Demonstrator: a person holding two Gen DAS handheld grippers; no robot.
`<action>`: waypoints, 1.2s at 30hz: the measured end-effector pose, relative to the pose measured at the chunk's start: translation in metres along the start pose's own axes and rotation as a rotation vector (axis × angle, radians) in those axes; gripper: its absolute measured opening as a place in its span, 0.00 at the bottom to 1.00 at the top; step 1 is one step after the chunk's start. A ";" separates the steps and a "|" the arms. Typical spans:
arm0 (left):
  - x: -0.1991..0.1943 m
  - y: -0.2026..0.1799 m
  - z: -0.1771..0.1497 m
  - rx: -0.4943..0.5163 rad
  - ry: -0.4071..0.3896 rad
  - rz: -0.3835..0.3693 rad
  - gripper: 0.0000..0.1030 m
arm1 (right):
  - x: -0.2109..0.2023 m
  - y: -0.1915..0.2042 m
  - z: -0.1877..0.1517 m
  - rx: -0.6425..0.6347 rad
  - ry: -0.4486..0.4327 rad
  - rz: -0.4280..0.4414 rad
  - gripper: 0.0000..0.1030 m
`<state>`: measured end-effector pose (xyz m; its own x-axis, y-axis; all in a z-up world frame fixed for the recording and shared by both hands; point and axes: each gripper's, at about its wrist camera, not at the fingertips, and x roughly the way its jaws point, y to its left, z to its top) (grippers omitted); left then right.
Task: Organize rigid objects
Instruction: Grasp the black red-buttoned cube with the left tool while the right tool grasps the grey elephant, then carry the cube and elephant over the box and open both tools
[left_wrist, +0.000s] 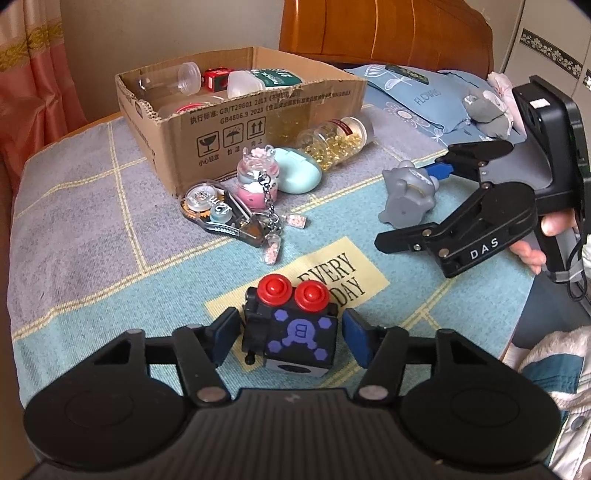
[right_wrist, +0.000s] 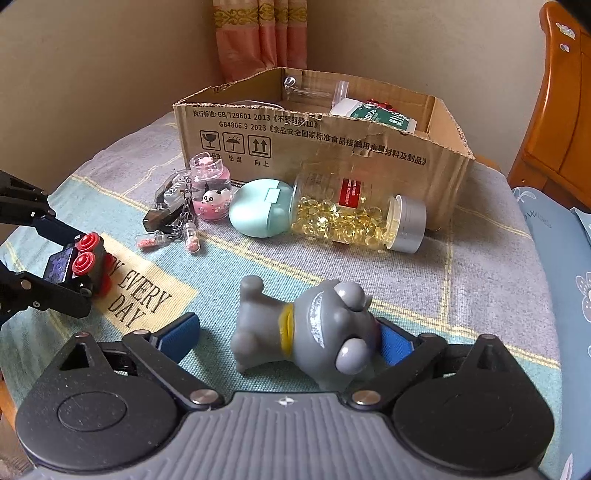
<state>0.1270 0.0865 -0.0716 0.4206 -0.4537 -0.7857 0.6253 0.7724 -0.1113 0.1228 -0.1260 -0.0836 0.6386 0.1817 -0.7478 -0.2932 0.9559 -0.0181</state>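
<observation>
Items on the patterned cloth (left_wrist: 110, 229), catalogued for you:

1. Black cube toy (left_wrist: 291, 328) with two red knobs — it sits on the cloth between the pads of your left gripper (left_wrist: 290, 334). A sliver of gap shows on each side in the left wrist view, so the jaws read as nearly closed around it but not visibly pressing; treat it as not yet grasped. It is probably bracketed this way to be lifted toward the box.

2. Grey rubber figure (right_wrist: 306, 328), lying on its side near the middle of the cloth. Your right gripper (right_wrist: 288, 339) straddles it with jaws wide; the right-hand pad is just beside or touching the head, the other pad stands clear. No hold yet.

3. Cardboard box (right_wrist: 314, 147), open-topped, at the far edge — evidently the collecting place. It already holds a clear tube, a white-and-green bottle and a small red piece.

4. Still loose in front of the box: capsule bottle (right_wrist: 354, 218) on its side, mint oval case (right_wrist: 258, 210) touching it, pink bottle charm (right_wrist: 210, 184) on a chain with tiny vials, and a clear correction-tape dispenser (left_wrist: 212, 210).

Judgement: sorting is partly done; two pickups are being set up.
</observation>
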 end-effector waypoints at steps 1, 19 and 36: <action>0.000 -0.001 0.000 0.001 0.001 0.001 0.54 | 0.000 0.000 0.000 0.001 0.000 -0.001 0.91; -0.009 -0.003 0.006 -0.031 -0.001 0.031 0.52 | -0.012 -0.011 0.006 0.028 0.022 0.035 0.76; -0.036 -0.006 0.054 0.005 -0.005 0.079 0.52 | -0.058 -0.028 0.036 -0.100 -0.016 0.095 0.76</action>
<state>0.1433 0.0746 -0.0098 0.4716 -0.3938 -0.7890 0.5932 0.8037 -0.0465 0.1192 -0.1551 -0.0159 0.6155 0.2748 -0.7387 -0.4217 0.9066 -0.0141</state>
